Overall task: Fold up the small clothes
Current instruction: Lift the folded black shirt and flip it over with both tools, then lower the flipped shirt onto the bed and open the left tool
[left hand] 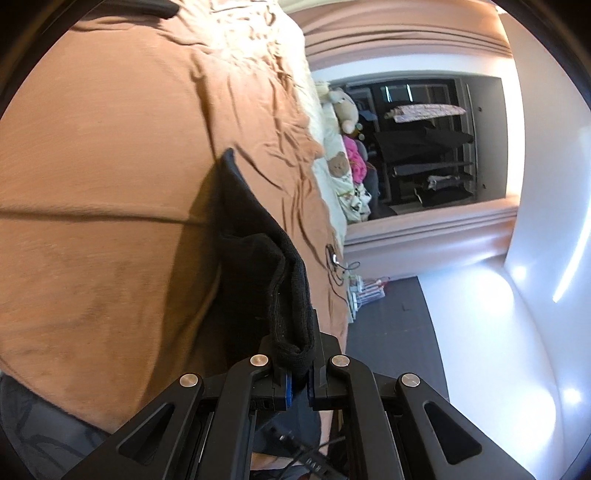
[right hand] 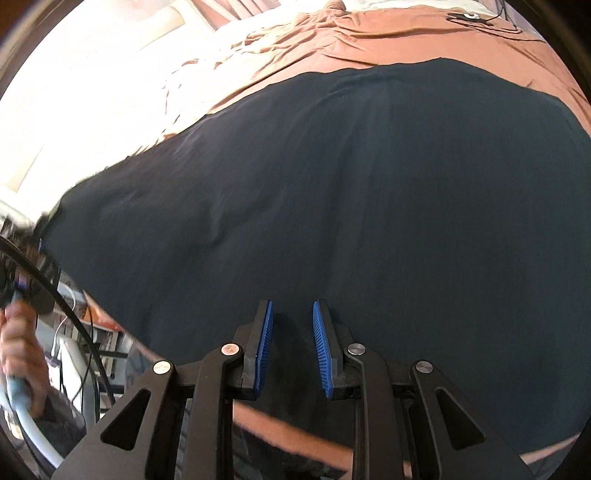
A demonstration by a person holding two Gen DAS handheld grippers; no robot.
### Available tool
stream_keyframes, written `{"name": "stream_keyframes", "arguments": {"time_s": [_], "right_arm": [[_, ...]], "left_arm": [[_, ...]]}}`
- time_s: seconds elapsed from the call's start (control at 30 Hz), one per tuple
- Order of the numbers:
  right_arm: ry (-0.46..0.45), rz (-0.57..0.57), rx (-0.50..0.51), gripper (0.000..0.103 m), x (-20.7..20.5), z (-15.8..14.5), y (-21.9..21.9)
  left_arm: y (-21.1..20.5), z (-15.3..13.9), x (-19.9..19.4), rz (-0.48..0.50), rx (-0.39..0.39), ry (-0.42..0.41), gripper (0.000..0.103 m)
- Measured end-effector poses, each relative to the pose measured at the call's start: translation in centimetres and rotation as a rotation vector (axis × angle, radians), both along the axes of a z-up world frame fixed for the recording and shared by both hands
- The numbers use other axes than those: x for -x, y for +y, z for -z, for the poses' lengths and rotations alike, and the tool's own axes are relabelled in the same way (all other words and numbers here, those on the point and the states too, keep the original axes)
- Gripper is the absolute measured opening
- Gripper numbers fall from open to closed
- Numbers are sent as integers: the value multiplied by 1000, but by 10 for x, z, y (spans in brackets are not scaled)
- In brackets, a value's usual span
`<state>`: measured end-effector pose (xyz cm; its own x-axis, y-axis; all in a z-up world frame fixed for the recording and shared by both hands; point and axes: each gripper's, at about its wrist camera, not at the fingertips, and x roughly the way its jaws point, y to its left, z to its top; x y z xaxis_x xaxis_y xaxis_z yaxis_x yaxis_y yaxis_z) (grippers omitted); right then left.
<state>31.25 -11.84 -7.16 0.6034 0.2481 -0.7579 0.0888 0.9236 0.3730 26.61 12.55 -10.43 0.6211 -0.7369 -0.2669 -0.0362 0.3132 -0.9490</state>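
My left gripper is shut on the hemmed edge of a black garment. The garment hangs edge-on in the left wrist view, stretched away from the gripper over the brown bedsheet. In the right wrist view the same dark garment lies spread wide and fairly flat over the bed, filling most of the view. My right gripper is open and empty, its blue pads just above the near part of the cloth.
The brown bedsheet is wrinkled beyond the garment. A small device with cables lies on the far part of the bed. Stuffed toys sit by the pillows. A dark shelf unit and dark floor lie beside the bed.
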Motion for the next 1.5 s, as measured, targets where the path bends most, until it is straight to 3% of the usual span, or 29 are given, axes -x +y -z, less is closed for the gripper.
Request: {"name": "stream_keyframes", "arguments": {"time_s": [0.27, 0.53, 0.93, 1.5], "right_arm": [[-9, -25, -57, 19, 29, 3, -4], [-23, -28, -93, 12, 45, 1, -24], [-99, 85, -97, 12, 92, -18, -74], [-171, 218, -139, 12, 143, -22, -113]], "left_arm": [[-17, -22, -11, 55, 26, -49, 5], [-46, -54, -19, 125, 17, -114, 5], [-112, -89, -31, 238, 5, -179, 5], [-210, -103, -37, 377, -43, -194, 5]]}}
